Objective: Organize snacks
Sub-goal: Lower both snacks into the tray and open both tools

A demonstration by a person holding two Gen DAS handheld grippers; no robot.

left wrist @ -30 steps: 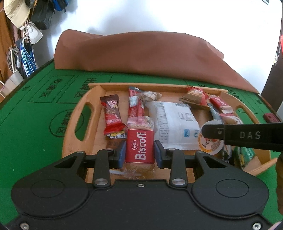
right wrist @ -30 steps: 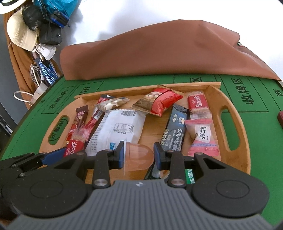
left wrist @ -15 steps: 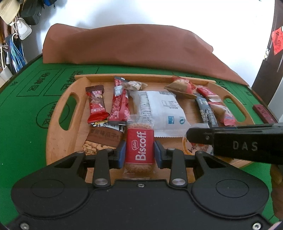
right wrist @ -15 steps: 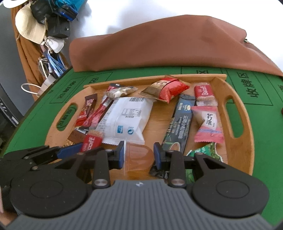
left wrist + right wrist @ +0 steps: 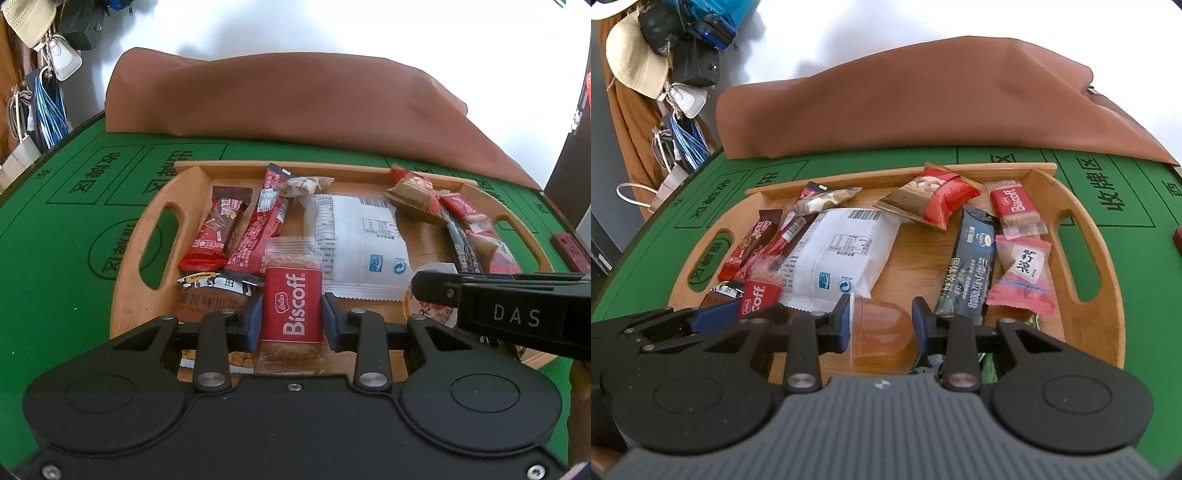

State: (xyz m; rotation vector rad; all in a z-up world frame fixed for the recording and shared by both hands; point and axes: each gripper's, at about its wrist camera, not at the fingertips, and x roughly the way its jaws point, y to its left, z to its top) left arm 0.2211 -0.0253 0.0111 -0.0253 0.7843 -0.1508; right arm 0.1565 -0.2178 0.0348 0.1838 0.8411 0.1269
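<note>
Left tool point(image 5: 291, 317): jaws narrow, pads clamped on both long sides of a red Biscoff biscuit pack point(image 5: 290, 310). Pack is a clear wrapper with a red label band, white lettering, brown biscuit visible at both ends. It is held over the near edge of the wooden tray point(image 5: 129, 280).

Right tool point(image 5: 881, 319): jaws narrow, gripping a small clear jelly cup point(image 5: 879, 332), amber contents, domed end pointing away from the camera. In the left view its printed lid point(image 5: 424, 306) faces up beneath the right tool's finger. Cup is over the near middle of the tray.

Tray sits on the green bench point(image 5: 1145, 295) printed with dark characters. Contents:
- large white packet point(image 5: 842, 251), centre, barcode side up
- two red-brown bars point(image 5: 218, 232) at the left, side by side
- red nut pouch point(image 5: 931, 199) at the far edge
- dark stick sachet point(image 5: 971, 266) right of centre
- second Biscoff pack point(image 5: 1015, 208) and pink sweet packet point(image 5: 1023, 273) just beside the sachet
- brown seed packet point(image 5: 210, 299) near left, partly under the left tool

Brown cloth point(image 5: 923, 103) lies beyond the tray.
</note>
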